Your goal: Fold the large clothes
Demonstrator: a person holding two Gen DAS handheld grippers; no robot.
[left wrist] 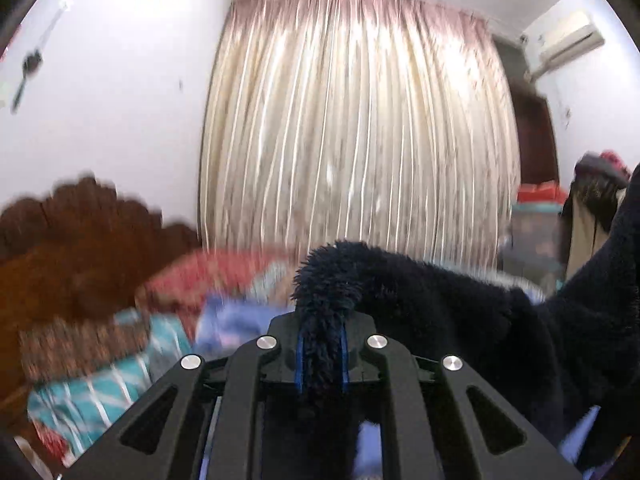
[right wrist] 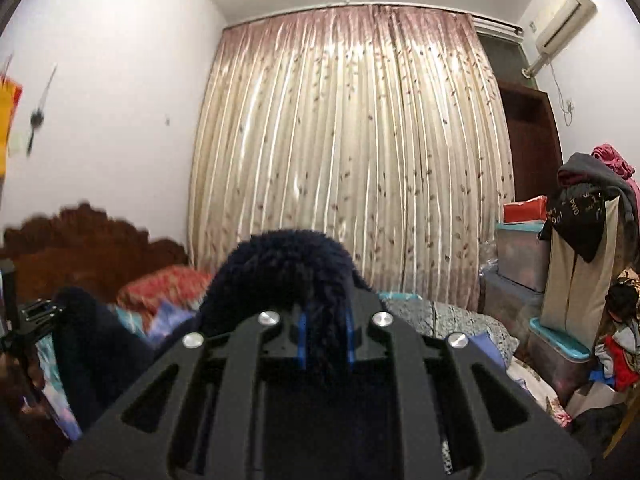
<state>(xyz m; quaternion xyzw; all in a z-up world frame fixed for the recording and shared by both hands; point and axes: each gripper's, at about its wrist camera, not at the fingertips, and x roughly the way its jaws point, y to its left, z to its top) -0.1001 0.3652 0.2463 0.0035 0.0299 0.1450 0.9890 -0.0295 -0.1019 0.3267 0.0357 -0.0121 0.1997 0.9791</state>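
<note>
A pleated cream curtain (right wrist: pixel 352 152) filled the far wall, with a carved wooden headboard (right wrist: pixel 80 240) at the far left and a bed (right wrist: pixel 460 320) strewn with patterned bedding below it; stacked storage bins (right wrist: pixel 520 256) and a heap of clothes stood at the far right, under an air conditioner (right wrist: pixel 568 12) high on the wall. Both cameras looked level across the room rather than down, which suggested the garment was held up off the bed, probably to let it hang straight before a fold. The task's item, a dark navy fleece garment (left wrist: pixel 460 312), stretched from the near centre of the left wrist view away to the right, sagging between the two tools. The left gripper (left wrist: pixel 322 356) was closed on a bunched edge of it, the pile squeezed between the blue-lined fingers (left wrist: pixel 298 360). The right gripper (right wrist: pixel 326 340) likewise pinched a tuft of the same fleece, which bulged out above its tips. In the right wrist view the other tool showed at the near left edge, so the hands were apart, seemingly to spread the cloth.
</note>
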